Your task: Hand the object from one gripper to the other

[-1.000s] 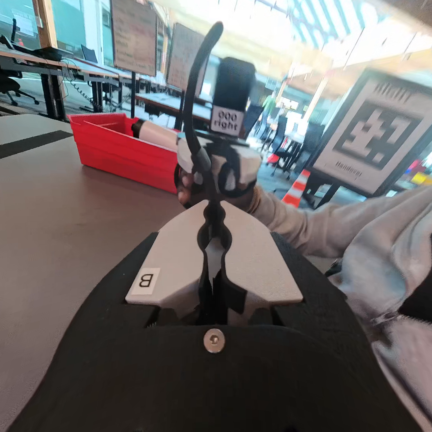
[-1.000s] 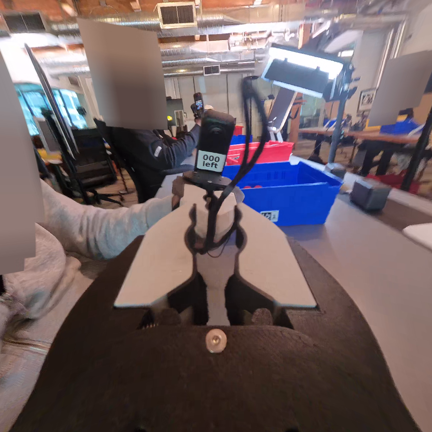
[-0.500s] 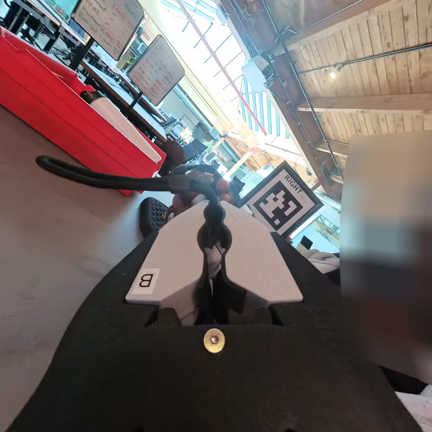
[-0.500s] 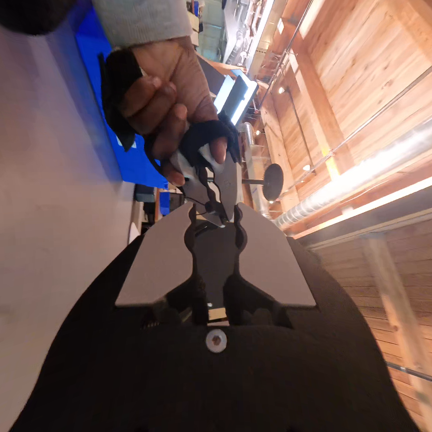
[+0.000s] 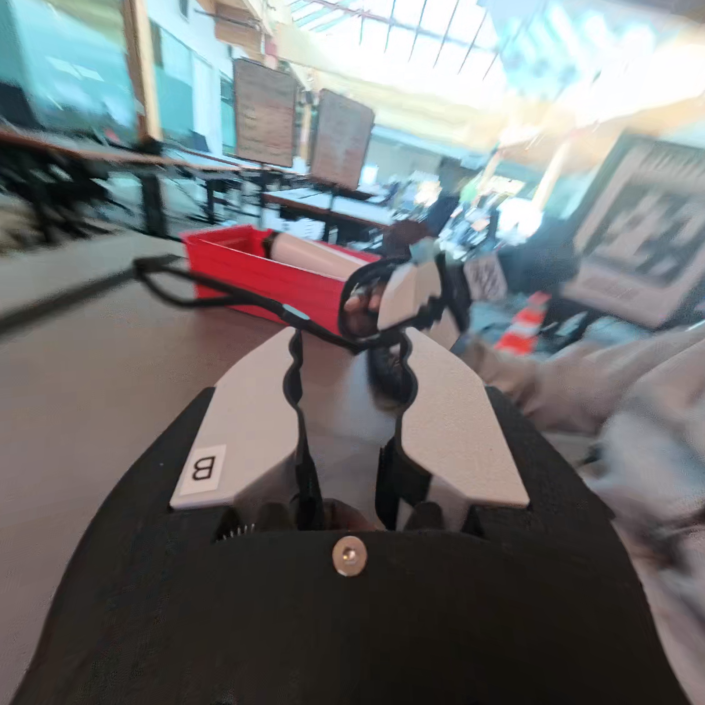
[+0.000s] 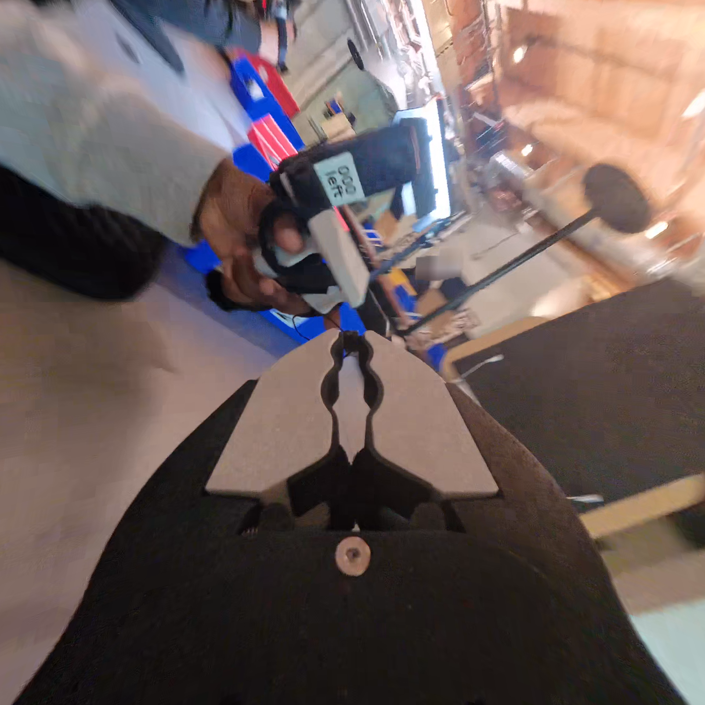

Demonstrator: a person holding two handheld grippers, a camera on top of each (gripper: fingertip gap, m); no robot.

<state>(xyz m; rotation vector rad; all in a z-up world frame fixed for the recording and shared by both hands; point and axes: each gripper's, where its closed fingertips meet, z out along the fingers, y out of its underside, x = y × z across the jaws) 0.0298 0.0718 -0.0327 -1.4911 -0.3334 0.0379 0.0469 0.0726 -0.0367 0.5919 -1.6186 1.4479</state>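
The object is a thin black cord (image 5: 213, 293). In the left wrist view it runs from a looped end at the left, across the front of my left gripper (image 5: 349, 335), to the right gripper (image 5: 408, 301) just beyond. My left gripper is open and empty, its fingers well apart. In the right wrist view my right gripper (image 6: 351, 335) is shut, with a bit of the black cord (image 6: 349, 343) pinched at its tips. The left gripper (image 6: 339, 263), held in a hand, is close in front. Both views are motion-blurred.
A red bin (image 5: 267, 274) with a white roll (image 5: 305, 251) in it stands on the grey table (image 5: 95, 381) behind the cord. Blue bins (image 6: 259, 99) lie beyond the left hand. The person's light sleeve (image 5: 572, 381) fills the right side. An orange cone (image 5: 522, 324) stands on the floor.
My left gripper has opened and let go of the cord. My right gripper has shut on it. Both grippers have swung round and are drawing slightly apart.
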